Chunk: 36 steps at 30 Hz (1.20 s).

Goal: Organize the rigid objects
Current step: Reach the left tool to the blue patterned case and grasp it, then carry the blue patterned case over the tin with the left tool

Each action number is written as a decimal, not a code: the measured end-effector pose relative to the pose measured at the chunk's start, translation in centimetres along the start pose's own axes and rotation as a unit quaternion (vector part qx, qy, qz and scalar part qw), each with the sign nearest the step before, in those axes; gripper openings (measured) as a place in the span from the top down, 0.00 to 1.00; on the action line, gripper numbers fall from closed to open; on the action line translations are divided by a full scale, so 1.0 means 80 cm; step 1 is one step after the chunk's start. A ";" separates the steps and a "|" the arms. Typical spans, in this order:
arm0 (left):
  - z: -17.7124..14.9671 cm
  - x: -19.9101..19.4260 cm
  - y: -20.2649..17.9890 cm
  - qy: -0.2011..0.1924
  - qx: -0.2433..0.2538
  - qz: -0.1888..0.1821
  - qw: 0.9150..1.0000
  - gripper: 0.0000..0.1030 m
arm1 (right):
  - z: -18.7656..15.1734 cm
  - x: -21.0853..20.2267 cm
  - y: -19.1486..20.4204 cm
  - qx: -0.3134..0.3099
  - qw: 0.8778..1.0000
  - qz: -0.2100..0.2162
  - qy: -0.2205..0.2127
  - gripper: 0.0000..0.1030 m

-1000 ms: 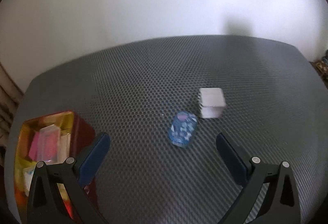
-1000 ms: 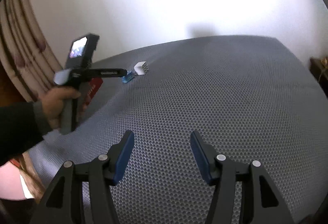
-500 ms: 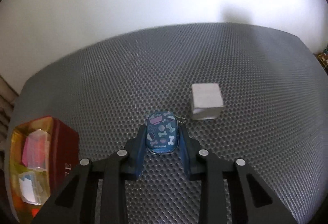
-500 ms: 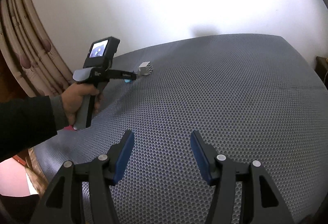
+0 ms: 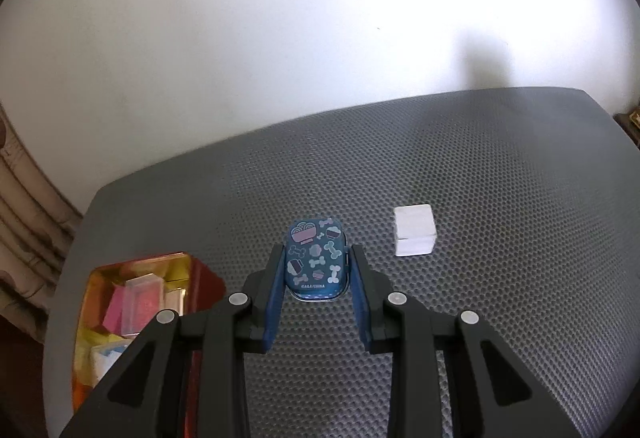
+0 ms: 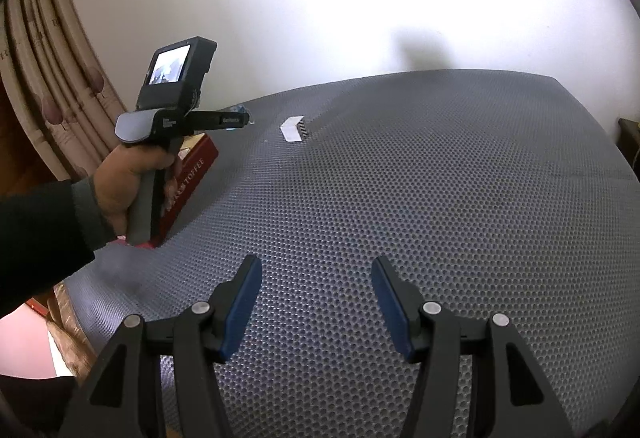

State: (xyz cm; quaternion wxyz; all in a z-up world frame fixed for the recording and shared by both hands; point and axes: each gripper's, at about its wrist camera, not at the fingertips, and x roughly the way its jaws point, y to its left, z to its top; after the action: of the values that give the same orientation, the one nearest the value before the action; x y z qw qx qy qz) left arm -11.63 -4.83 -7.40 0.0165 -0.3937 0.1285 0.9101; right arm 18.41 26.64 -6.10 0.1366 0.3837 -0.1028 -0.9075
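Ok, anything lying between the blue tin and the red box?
No. In the left wrist view only bare grey mat separates the blue tin, held in the left tongs, from the red box.

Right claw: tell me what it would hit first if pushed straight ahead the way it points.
Probably just the grey dimpled mat. The open right claw tilts downward with nothing between its fingers; the white block sits far ahead and left of its line.
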 end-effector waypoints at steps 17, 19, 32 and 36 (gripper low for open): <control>0.025 -0.037 0.061 -0.012 -0.025 0.019 0.999 0.74 | 0.000 0.005 -0.011 0.007 1.000 0.012 0.000 0.43; 0.024 -0.056 0.092 -0.018 -0.037 0.021 0.999 0.74 | -0.002 0.004 -0.012 0.011 1.000 0.015 -0.001 0.43; -0.082 -0.133 0.275 0.020 -0.179 0.046 0.983 0.74 | 0.002 0.010 -0.021 0.034 0.999 0.028 0.001 0.43; -0.114 -0.142 0.283 0.030 -0.189 0.051 0.980 0.74 | 0.002 0.011 -0.017 0.029 0.999 0.030 0.002 0.43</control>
State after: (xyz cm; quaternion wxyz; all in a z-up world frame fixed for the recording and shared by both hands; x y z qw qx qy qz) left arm -0.30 -28.18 -0.17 -0.1090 -0.4096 -0.0253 0.9054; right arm 17.53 27.62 -6.95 0.1531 0.3862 -0.1399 -0.8988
